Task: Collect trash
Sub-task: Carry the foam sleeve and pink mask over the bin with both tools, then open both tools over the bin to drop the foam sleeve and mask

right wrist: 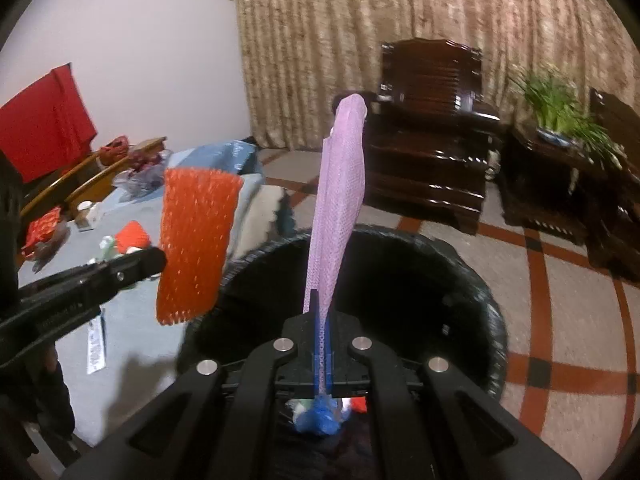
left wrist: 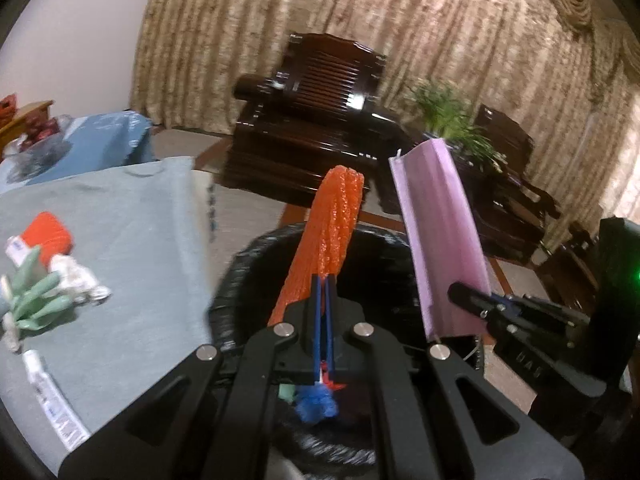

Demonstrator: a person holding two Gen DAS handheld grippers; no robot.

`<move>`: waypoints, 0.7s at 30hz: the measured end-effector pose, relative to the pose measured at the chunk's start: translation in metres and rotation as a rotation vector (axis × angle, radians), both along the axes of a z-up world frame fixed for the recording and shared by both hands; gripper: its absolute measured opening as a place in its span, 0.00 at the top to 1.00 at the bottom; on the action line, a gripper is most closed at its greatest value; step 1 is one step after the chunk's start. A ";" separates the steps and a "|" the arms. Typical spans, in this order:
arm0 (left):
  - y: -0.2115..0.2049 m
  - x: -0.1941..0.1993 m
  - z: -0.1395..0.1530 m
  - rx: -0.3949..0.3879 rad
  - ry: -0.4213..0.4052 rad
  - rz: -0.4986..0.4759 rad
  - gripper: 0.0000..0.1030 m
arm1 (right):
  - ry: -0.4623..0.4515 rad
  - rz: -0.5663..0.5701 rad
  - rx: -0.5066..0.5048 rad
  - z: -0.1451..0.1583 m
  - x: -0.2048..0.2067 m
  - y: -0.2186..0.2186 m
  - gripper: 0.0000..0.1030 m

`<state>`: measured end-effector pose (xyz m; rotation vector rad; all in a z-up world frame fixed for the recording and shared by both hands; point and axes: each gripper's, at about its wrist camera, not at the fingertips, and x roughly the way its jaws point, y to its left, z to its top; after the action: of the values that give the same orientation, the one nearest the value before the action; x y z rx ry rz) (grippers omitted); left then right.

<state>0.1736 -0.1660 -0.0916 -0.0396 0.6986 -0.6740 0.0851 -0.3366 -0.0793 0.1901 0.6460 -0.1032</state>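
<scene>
We see an orange foam-net sleeve [left wrist: 326, 240], flattened and standing upright, pinched at its lower end above the round bin lined with a black plastic bag [right wrist: 472, 280]. Beside it a pale purple foam-net sleeve [right wrist: 340, 208] stands likewise, clamped at its base over the same bin. On the grey-blue cloth of the worktop [left wrist: 132, 240] lie green foam netting [left wrist: 36, 300], crumpled white paper [left wrist: 80, 280] and a small white tube [left wrist: 52, 396].
</scene>
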 end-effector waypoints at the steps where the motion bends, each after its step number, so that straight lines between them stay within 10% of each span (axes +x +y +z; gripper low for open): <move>1: -0.008 0.000 -0.002 0.000 0.001 -0.015 0.99 | 0.008 -0.012 0.001 -0.003 -0.001 -0.003 0.98; 11: -0.055 0.007 -0.038 0.012 0.074 -0.130 0.89 | 0.090 -0.081 -0.003 -0.030 -0.006 -0.028 0.92; 14: -0.050 0.007 -0.041 0.011 0.074 -0.115 0.58 | 0.103 -0.101 -0.008 -0.036 -0.009 -0.033 0.68; 18: -0.034 0.009 -0.039 0.013 0.069 -0.084 0.38 | 0.105 -0.133 -0.032 -0.038 -0.011 -0.032 0.26; 21: -0.014 0.008 -0.034 0.007 0.054 -0.048 0.25 | 0.096 -0.125 -0.047 -0.035 -0.009 -0.027 0.12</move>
<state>0.1815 -0.1797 -0.1256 -0.0344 0.7560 -0.7190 0.0762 -0.3631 -0.1144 0.1807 0.7268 -0.2490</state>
